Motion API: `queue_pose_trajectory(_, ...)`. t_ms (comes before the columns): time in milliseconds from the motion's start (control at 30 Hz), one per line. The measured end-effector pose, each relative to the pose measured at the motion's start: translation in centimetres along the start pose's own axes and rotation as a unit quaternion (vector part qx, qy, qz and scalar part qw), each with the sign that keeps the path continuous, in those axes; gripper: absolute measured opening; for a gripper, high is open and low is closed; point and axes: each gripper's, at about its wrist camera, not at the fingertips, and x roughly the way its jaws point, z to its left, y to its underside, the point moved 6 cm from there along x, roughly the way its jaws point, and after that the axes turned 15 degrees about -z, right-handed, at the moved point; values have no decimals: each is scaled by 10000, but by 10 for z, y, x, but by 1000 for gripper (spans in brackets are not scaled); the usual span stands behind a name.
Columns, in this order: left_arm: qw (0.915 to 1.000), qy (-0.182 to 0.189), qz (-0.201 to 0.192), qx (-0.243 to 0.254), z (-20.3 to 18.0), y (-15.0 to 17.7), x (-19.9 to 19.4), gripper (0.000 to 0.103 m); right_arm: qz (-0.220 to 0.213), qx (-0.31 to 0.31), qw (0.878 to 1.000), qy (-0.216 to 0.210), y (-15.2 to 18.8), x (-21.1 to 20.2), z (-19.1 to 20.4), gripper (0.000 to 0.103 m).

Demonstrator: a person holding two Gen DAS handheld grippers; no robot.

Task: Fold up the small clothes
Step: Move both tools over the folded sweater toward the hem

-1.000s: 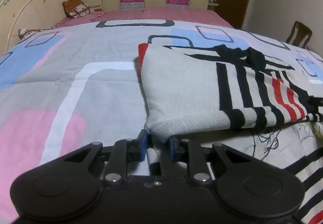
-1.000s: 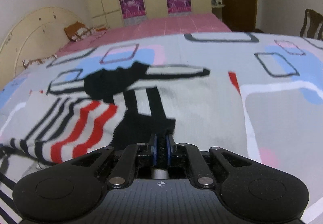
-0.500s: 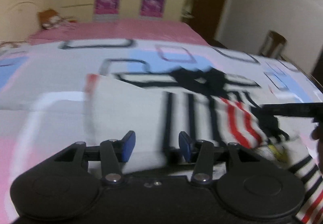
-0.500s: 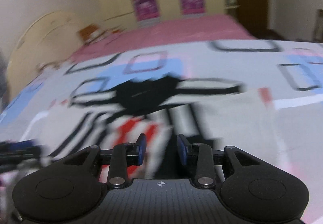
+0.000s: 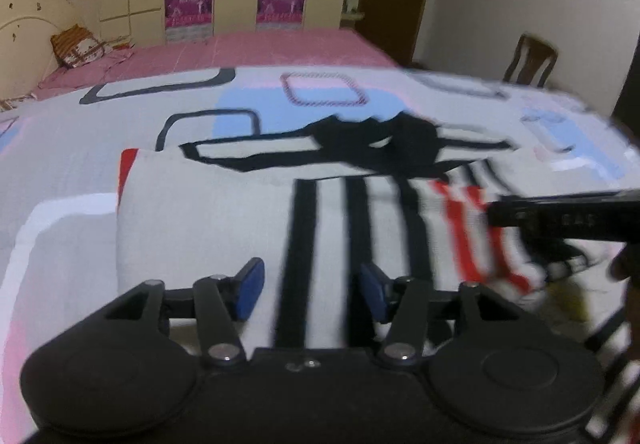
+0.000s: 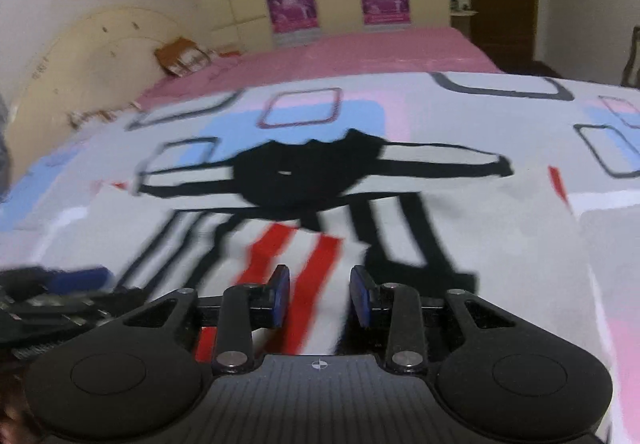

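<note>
Left wrist view: the left gripper (image 5: 311,293) hangs with its blue pads wide apart, holding nothing, just above the folded sweater (image 5: 248,228). That grey knit, with black bars and red stripes, lies on the patterned bedspread (image 5: 72,148). The right gripper (image 5: 560,220) pokes in from the right edge over the red stripes, its printing too blurred to read. Right wrist view: the right gripper (image 6: 319,298) is parted too, nothing between its pads, low over the sweater (image 6: 460,212). Purple posters (image 6: 290,4) on the wardrobe show pale lettering I can't make out.
</note>
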Motion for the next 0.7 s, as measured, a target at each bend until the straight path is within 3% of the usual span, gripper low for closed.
queue_pose_trajectory(33, 10000, -13, 52, -81, 8, 2, 5, 55, 144, -115, 9995, 275, 4, 7, -11, 34)
queue_pose_trajectory(133, 9999, -41, 66, -69, 19, -2, -1, 48, 257, 65, 9994, 238, 1, 8, -27, 34)
queue_pose_trajectory(200, 9999, 35, -140, -43, 22, -9, -2, 52, 23, 26, 9997, 259, -11, 3, -24, 34)
queue_pose_trajectory(267, 9999, -37, -126, -72, 33, -18, 10, 50, -148, 118, 9998, 112, -24, 12, -20, 34)
queue_pose_trajectory(367, 9991, -263, -203, -244, 65, -38, 36, 50, -1, -74, 9996, 284, -34, 43, -26, 34)
queue_pose_trajectory(433, 9985, -329, -40, -444, 87, -43, 55, 51, 223, -69, 9988, 435, -32, 58, -40, 34)
queue_pose_trajectory(467, 9982, -288, 156, -506, 96, -40, 66, 56, 373, -105, 9980, 507, -28, 64, -47, 34)
queue_pose_trajectory(500, 9976, -177, 94, -666, 103, -42, 68, 56, 331, -112, 9983, 474, -29, 64, -49, 34)
queue_pose_trajectory(600, 9975, -254, -37, -657, 102, -50, 54, 53, 223, -147, 9972, 699, -35, 51, -46, 35)
queue_pose_trajectory(700, 9977, 12, -334, -590, 69, -50, 31, 55, -60, 191, 9995, 260, -39, 32, -16, 35)
